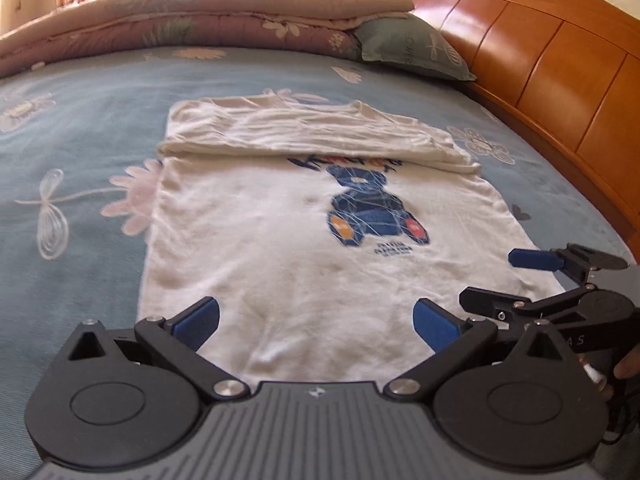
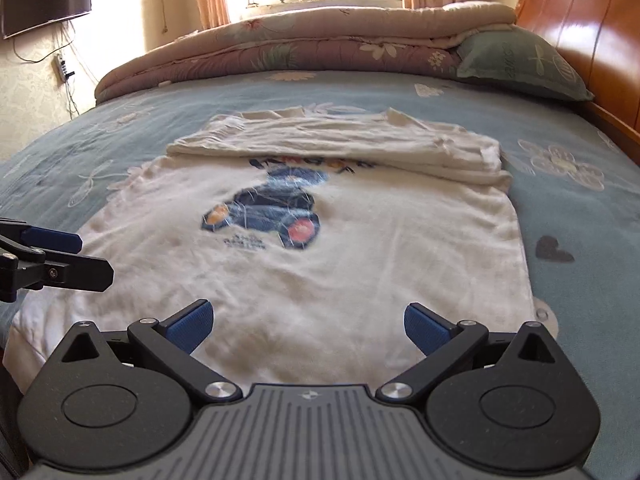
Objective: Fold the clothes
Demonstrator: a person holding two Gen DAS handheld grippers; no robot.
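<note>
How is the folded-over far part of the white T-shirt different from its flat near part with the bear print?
The folded-over far part is doubled and wrinkled, with layered edges; the flat near part lies as a smooth sheet on the bed sheet. The far part shows only plain cloth, while the near part shows the bear print, whose top lettering the fold partly covers. Both are the same white cloth, and neither open claw, left or right, holds it.

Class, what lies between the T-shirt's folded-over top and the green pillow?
Only bare blue floral bedsheet separates the folded-over top of the T-shirt from the green pillow; both wrist views show it.
</note>
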